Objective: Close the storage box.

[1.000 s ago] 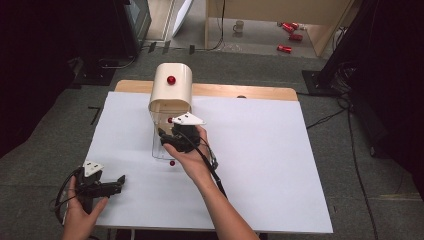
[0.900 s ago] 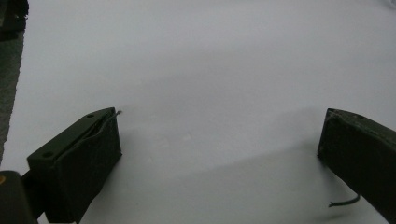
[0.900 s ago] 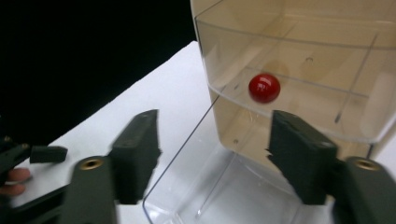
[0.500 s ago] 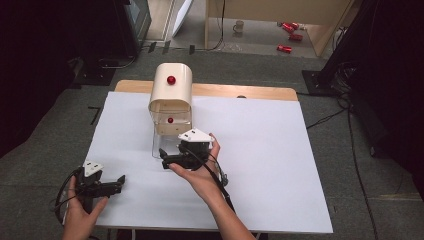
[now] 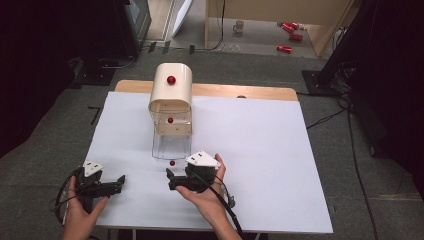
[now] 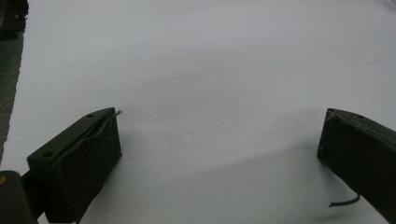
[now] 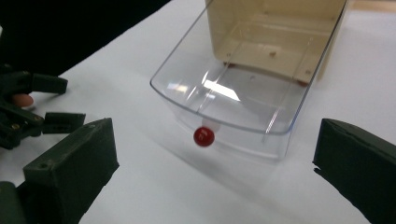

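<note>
Bright overhead light is falling on the white table cover (image 5: 260, 150), while the floor and the room's edges are sinking into near black. The high view is looking soft and a little grainy. In the left gripper view the cover is showing grey-white, with a broad soft shadow lying between the black jaws, which are blurring at the bottom. In the right gripper view glare is streaking the clear drawer (image 7: 233, 100), and the near jaws are sitting out of focus.
</note>
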Tool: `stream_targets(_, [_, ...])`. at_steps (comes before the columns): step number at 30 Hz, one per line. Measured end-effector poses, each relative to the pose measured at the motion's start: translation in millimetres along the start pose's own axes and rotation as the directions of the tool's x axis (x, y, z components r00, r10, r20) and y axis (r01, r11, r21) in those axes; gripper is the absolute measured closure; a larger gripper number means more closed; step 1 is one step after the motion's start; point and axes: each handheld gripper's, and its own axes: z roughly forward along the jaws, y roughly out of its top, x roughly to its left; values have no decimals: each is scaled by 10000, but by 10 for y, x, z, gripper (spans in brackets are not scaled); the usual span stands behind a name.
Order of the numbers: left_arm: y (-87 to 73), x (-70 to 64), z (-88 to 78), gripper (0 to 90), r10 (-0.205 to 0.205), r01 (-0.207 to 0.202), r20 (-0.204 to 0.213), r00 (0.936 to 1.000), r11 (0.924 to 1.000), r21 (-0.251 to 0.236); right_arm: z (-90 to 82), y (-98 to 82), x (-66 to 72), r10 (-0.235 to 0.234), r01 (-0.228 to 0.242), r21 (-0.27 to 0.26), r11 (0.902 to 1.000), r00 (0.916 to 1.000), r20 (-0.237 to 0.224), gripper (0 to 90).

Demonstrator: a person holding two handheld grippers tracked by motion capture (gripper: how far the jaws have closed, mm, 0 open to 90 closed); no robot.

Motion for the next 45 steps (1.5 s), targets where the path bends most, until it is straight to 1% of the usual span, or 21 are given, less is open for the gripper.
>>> stream_targets(3, [0, 0, 0, 0, 1, -1, -3, 10000, 10000, 2, 22, -77, 11, 198, -198, 104, 9998, 9998, 13, 0])
stream_targets(5, [0, 1, 0, 0, 11, -11, 3, 10000, 10000, 11, 29, -99, 20, 225, -226, 149, 9996, 9997, 48, 0])
stream_targets(7, [0, 0, 0, 0, 0, 0, 0, 10000, 10000, 2, 72, -168, 77, 214, -217, 264, 9994, 9997, 148, 0])
stream_targets(8, [0, 0, 0, 0, 0, 0, 0, 10000, 10000, 2, 72, -168, 77, 214, -217, 264, 9994, 9997, 148, 0])
stream_targets(11, [0, -1, 0, 0, -5, 5, -3, 10000, 10000, -6, 140, -247, 141, 348, -353, 434, 9984, 9993, 129, 7])
stream_targets(13, [0, 0, 0, 0, -3, 3, 1, 10000, 10000, -4, 173, -286, 173, 351, -359, 458, 9983, 9992, 176, 58])
stream_targets(16, [0, 1, 0, 0, 11, -11, 2, 10000, 10000, 6, 217, -331, 222, 319, -334, 393, 9987, 9988, 379, 158])
stream_targets(18, [0, 1, 0, 0, 7, -7, 4, 10000, 10000, 7, 244, -344, 227, 531, -550, 352, 9979, 9972, 532, 254])
stream_targets(19, [1, 1, 0, 0, 10, -10, 5, 10000, 10000, 11, 259, -346, 221, 676, -692, 318, 9971, 9965, 499, 341])
stream_targets(21, [1, 1, 1, 0, 0, 0, 3, 10000, 10000, 2, 289, -346, 211, 821, -836, 249, 9962, 9951, 552, 449])
stream_targets(24, [1, 0, 1, 0, -5, 5, 3, 10000, 10000, -2, 333, -341, 191, 1018, -1035, 256, 9943, 9929, 609, 555])
stream_targets(26, [0, 0, 1, 0, -5, 5, 5, 10000, 10000, -3, 362, -339, 181, 1023, -1041, 253, 9942, 9927, 639, 598])
stream_targets(29, [0, 0, 1, 0, -4, 4, 2, 10000, 10000, -2, 415, -335, 173, 1055, -1081, 345, 9935, 9921, 681, 638])
stream_targets(30, [0, 0, 1, 0, -1, 1, 1, 10000, 10000, -2, 434, -333, 172, 990, -1020, 382, 9941, 9924, 726, 648])
stream_targets(33, [0, 1, 1, 0, -5, 5, 4, 10000, 10000, -3, 488, -327, 167, 897, -937, 466, 9945, 9926, 822, 666])
stream_targets(37, [1, 1, 0, 0, 8, -8, 5, 10000, 10000, 7, 537, -326, 168, 967, -1026, 585, 9930, 9907, 953, 677])
stream_targets(38, [0, 1, 1, 0, -5, 5, 4, 10000, 10000, -2, 566, -325, 162, 959, -1032, 682, 9923, 9900, 1030, 697])
stream_targets(40, [0, 1, 1, 0, -3, 3, 2, 10000, 10000, -4, 571, -323, 163, 986, -1061, 700, 9919, 9897, 1037, 709])
stream_targets(41, [0, 1, 1, 0, -4, 4, 3, 10000, 10000, -2, 581, -313, 166, 891, -965, 689, 9929, 9907, 1027, 744])
stream_targets(45, [0, 1, 0, 0, 0, 0, 2, 10000, 10000, 0, 584, -293, 173, 859, -928, 688, 9933, 9916, 968, 750])
